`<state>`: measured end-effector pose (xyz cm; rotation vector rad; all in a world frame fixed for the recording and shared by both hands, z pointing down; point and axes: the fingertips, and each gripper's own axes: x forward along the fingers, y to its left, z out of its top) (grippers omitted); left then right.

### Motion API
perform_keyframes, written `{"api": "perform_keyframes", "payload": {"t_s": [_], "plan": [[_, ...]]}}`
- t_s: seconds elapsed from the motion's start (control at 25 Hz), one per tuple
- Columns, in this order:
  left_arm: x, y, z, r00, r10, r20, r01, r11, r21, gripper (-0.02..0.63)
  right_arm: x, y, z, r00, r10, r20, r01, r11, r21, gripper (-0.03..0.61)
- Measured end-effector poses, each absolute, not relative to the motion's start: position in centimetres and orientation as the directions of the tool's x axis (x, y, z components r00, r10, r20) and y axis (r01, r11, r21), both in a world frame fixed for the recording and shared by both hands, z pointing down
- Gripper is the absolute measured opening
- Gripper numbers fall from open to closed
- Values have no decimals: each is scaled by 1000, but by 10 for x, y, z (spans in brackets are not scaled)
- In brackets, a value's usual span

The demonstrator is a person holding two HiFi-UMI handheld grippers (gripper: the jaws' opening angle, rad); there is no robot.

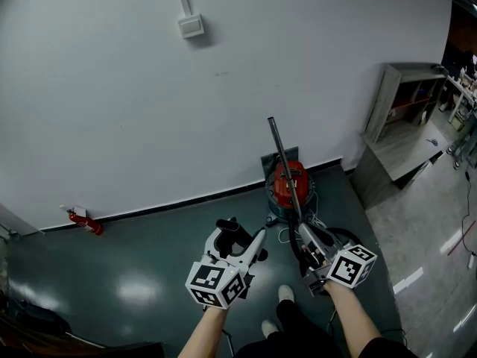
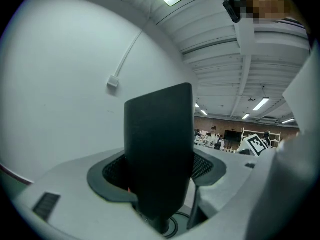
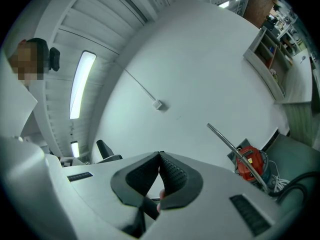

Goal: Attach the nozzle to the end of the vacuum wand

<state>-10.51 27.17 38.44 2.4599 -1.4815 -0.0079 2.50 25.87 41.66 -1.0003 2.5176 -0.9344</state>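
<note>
I find the left gripper (image 1: 240, 243) grasping the nozzle (image 1: 226, 224). In the left gripper view the black nozzle (image 2: 159, 134) stands upright between the two jaws, with a ribbed pad (image 2: 114, 173) against each side of it. It hides most of what lies ahead of it.

The right gripper (image 1: 311, 246) is clenched. In its own view the two pads (image 3: 172, 173) meet tip to tip. A small pale speck sits low in the seam; I cannot tell what it is.

The wand (image 1: 283, 162) is a thin metal tube rising at a slant from the red vacuum cleaner (image 1: 289, 183), free end uppermost and close to the white wall (image 1: 112, 110). From the right gripper view the wand (image 3: 235, 151) and the vacuum cleaner (image 3: 250, 165) lie ahead and to the right, apart from the jaws. From the head view the tube's lower end runs down towards the right gripper; I cannot tell whether they touch. The nozzle is held left of the wand and well below its free end.

The vacuum cleaner stands on the dark green floor (image 1: 149, 274) at the foot of the wall, with a black hose (image 3: 300, 183) beside it. A grey shelf unit (image 1: 402, 103) stands to the right. A small box (image 1: 191, 26) is fixed high on the wall
</note>
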Motion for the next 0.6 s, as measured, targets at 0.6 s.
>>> {"api": "perform_keyframes", "payload": {"t_s": [0.6], "plan": [[-86, 161, 383, 455, -877, 153, -880, -418, 225, 325, 37, 148, 427, -755, -656, -4, -473, 548, -690, 17]]}}
